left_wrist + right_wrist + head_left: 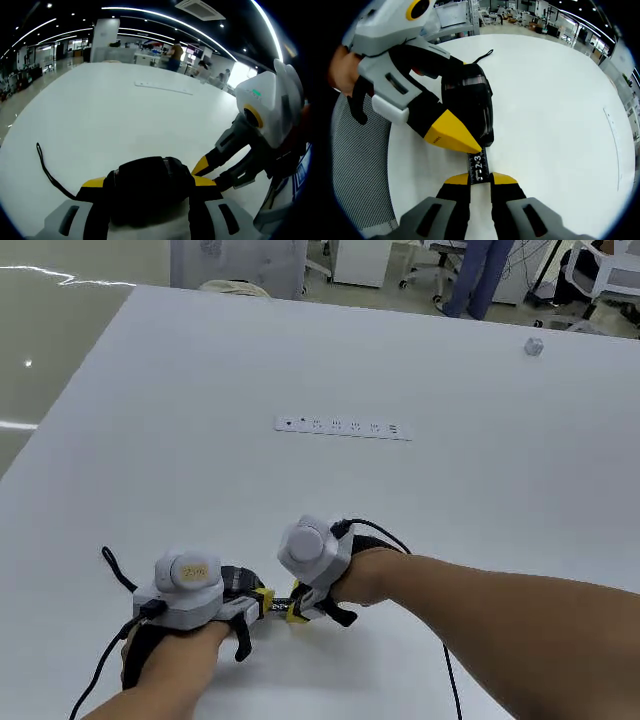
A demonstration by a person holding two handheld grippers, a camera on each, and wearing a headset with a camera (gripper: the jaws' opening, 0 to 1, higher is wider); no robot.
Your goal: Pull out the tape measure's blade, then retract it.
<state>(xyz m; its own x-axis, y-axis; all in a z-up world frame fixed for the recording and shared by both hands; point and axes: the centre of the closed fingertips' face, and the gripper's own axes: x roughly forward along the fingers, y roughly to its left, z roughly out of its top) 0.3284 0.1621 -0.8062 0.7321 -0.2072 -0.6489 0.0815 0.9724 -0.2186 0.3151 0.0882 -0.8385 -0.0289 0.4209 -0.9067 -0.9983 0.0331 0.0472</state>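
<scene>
At the near edge of the white workbench point(400, 520), on the left, a thin black wrist strap point(45, 167) lies curled on the surface and trails back to the tape measure. The left gripper point(150, 182) is low over the bench, and the person's left hand point(175, 650) sits behind it. Its yellow-tipped jaws are clamped on either side of the black tape measure point(470, 97), one tip against each flank of the case. The case is close to the tabletop, but I cannot tell whether it touches.

From the mouth of the case a short stretch of blade point(478, 165) runs out towards the right gripper point(480, 178), black with white numerals, a 2 and a 3 readable. The right gripper's two yellow tips are pinched together on that blade, just beside the case and nearly touching the left gripper's nearer jaw. The right hand point(365, 575) is wrapped around its body, the forearm coming in from the lower right, and a black cable hangs down from it.

Further back, about mid-bench, a white power strip point(343, 427) lies flat, well apart from the grippers. Near the far right edge sits a small grey object point(533, 346), too small to name. Beyond the bench a person point(480, 275) in blue trousers stands among office chairs.
</scene>
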